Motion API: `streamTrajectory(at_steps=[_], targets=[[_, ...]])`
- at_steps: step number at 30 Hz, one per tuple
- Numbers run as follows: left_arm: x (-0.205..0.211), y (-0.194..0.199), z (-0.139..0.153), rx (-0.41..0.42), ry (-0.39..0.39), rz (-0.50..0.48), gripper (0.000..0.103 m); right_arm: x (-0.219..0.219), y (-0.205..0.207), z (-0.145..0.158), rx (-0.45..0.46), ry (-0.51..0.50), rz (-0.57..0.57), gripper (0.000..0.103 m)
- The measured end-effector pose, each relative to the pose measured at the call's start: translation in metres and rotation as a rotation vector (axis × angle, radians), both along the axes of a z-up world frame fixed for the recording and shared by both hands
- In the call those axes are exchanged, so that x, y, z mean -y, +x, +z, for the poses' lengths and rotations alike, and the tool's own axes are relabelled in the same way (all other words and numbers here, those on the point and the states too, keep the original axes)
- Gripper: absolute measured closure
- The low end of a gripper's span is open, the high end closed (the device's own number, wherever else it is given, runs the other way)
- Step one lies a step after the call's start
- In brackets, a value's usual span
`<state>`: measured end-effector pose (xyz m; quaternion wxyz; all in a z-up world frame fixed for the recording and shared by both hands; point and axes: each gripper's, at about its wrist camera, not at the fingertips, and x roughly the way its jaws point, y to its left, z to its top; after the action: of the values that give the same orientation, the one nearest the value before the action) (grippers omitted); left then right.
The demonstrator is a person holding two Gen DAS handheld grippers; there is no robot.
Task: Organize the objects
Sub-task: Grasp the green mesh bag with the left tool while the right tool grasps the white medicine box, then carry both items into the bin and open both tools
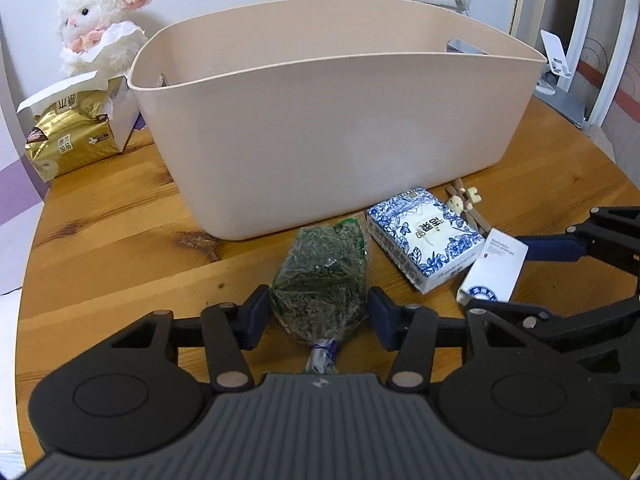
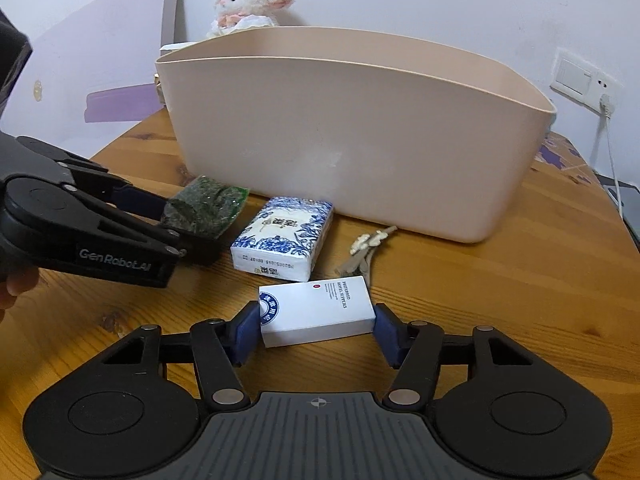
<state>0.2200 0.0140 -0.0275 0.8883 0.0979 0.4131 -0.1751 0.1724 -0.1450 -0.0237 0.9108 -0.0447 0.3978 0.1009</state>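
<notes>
A clear bag of green dried leaves [image 1: 320, 276] [image 2: 206, 208] lies on the wooden table [image 1: 112, 240] in front of a big beige tub [image 1: 340, 128] [image 2: 360, 140]. My left gripper [image 1: 320, 312] [image 2: 174, 222] is shut on the bag, a pad pressing each side. A white box with a blue round logo [image 2: 316, 312] [image 1: 494, 268] sits between the pads of my right gripper [image 2: 316, 320] [image 1: 516, 280], which is shut on it. A blue-and-white tissue pack [image 1: 424, 236] [image 2: 284, 236] lies between the bag and the box.
A small wooden clip with a bear figure [image 1: 464, 204] [image 2: 366, 248] lies by the tub's base. A plush lamb [image 1: 100, 20] and a gold tissue pack [image 1: 72, 132] stand at the back left. A white phone stand [image 1: 556, 56] is at the back right, with a wall socket and cable [image 2: 604, 104] nearby.
</notes>
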Motion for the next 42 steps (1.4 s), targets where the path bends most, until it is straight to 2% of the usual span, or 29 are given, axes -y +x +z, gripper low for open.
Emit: streamTrajectory(at_steps=[9,17,23,33,42], targets=[[0.0,-0.026,0.013,0.021,0.0,0.017,0.054,0.017,-0.028,0.011,0.025,0.001,-0.039,0.047],[0.005,-0.06,0.044,0.093,-0.001,0.01,0.054,0.041,-0.061,0.044,0.118,0.022,-0.069,0.047],[0.009,-0.072,0.067,0.141,-0.013,0.015,0.054,0.051,-0.077,0.078,0.217,0.03,-0.078,0.047],[0.013,-0.06,0.107,0.238,-0.017,0.031,0.054,0.062,-0.058,0.121,0.346,0.041,-0.101,0.047],[0.017,-0.013,0.124,0.264,-0.029,0.089,0.054,0.076,-0.009,0.136,0.392,0.052,-0.146,0.047]])
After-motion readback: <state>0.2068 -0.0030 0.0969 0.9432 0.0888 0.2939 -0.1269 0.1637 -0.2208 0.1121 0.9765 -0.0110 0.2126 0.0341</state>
